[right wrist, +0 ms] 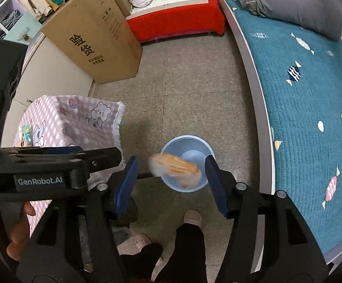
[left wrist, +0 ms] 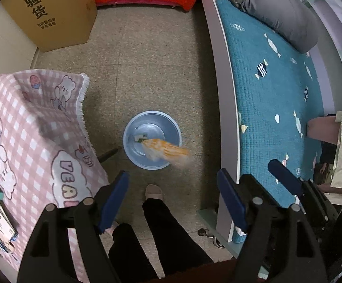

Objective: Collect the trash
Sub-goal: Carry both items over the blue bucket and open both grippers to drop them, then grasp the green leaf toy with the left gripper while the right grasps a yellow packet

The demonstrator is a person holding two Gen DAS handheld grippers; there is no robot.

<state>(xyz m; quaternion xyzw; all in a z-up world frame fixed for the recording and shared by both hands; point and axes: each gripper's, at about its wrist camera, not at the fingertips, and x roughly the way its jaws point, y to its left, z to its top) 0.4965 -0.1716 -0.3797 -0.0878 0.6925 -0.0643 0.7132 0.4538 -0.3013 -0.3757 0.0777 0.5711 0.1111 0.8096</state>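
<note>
A round blue bin [left wrist: 133, 127] stands on the speckled floor, with a small pale scrap [left wrist: 138, 138] inside it. An orange-and-white wrapper [left wrist: 168, 152] is blurred in mid-air over the bin's near rim, touching neither gripper. In the right wrist view the same wrapper [right wrist: 178, 168] hangs between and beyond my right gripper's [right wrist: 171, 162] blue pads, over the bin [right wrist: 202, 145]; those jaws stand apart and grip nothing. My left gripper [left wrist: 172, 176] is wide open and empty above the floor near the bin.
A tall cardboard box [right wrist: 93, 37] stands at the back left. A pink checked cloth [left wrist: 29, 122] drapes a low stand on the left. The bed with a teal quilt [left wrist: 270, 94] runs along the right. A red-covered bench [right wrist: 178, 21] is at the back. The person's legs and slippers [left wrist: 154, 192] are below.
</note>
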